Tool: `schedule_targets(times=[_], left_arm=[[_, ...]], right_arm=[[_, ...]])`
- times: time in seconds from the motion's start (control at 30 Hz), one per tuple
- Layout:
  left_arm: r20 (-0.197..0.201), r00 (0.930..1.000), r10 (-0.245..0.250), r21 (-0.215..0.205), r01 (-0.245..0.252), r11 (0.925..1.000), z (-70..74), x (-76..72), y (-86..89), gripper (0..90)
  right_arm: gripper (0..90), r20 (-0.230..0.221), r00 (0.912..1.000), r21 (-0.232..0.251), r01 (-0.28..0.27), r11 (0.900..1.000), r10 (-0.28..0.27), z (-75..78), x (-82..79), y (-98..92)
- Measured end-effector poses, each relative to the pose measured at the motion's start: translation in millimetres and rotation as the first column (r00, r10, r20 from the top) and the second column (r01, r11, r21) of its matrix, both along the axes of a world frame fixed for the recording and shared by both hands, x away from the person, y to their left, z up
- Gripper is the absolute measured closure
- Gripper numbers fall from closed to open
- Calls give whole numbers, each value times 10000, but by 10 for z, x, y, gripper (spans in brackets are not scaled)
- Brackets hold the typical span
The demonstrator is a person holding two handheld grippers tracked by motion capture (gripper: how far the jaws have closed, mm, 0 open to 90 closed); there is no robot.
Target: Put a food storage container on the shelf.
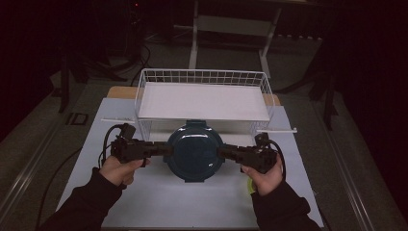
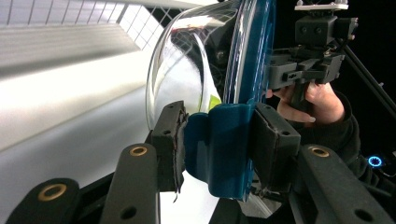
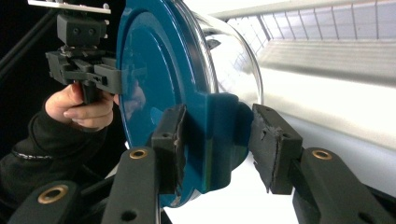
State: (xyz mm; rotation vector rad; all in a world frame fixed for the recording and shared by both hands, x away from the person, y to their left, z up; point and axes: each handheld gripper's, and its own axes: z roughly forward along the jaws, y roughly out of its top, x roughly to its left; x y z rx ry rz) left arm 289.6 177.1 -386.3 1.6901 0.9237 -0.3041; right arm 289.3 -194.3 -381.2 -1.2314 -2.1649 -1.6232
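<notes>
Okay, both tools were on the container [image 1: 195, 151] at once. It was a round clear bowl with a teal lid [image 3: 159, 70], held off the tabletop [image 1: 159, 202] just in front of the wire basket [image 1: 144, 91], lid facing up in the high view.

Left tool [image 1: 166, 149] was clamped on the lid's left latch tab [image 2: 224, 149]: pads pressed on both faces of the tab, one pad [image 2: 170, 135] on the bowl side, the other on the lid side. Left hand [image 1: 118, 169] gripped the handle from below.

Right tool [image 1: 223, 152] was on the opposite tab [image 3: 219, 140]. One pad [image 3: 170, 144] sat flat against the lid face there; the other pad [image 3: 271, 144] was just beside the tab's far side, and I could not tell if it touched. Right hand [image 1: 263, 177] was under the handle.

Container sat roughly level between the two tools, centred between the person's forearms. Something small and yellow-green [image 1: 250, 186] lay on the tabletop next to the right hand, mostly hidden. White sheet covered the tabletop; basket had a white liner [image 1: 202, 101] inside.
</notes>
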Motion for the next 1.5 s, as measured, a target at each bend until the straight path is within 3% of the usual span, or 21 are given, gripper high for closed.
schedule_targets(times=[0.43,0.8,1.03,1.33,1.4,1.5], left_arm=[[513,9986,113,-62,-110,9999,377,254,-78,574],[730,9969,291,-241,-274,9993,613,575,-173,574],[655,9968,465,-495,-433,9978,661,766,-221,573],[269,9969,745,-423,-733,9964,549,958,-208,568],[103,9969,781,-621,-773,9951,527,985,-202,567],[122,9966,820,-705,-810,9942,533,1014,-214,568]], right_arm=[[568,424,9990,142,142,9998,-148,382,249,-80],[568,556,9981,349,231,9991,-251,651,597,-171],[568,553,9972,519,484,9975,-512,761,803,-232],[568,186,9971,513,723,9961,-733,663,994,-202],[567,59,9969,575,784,9953,-788,632,1021,-199],[563,405,9941,233,996,9948,-1005,651,1023,-185]])
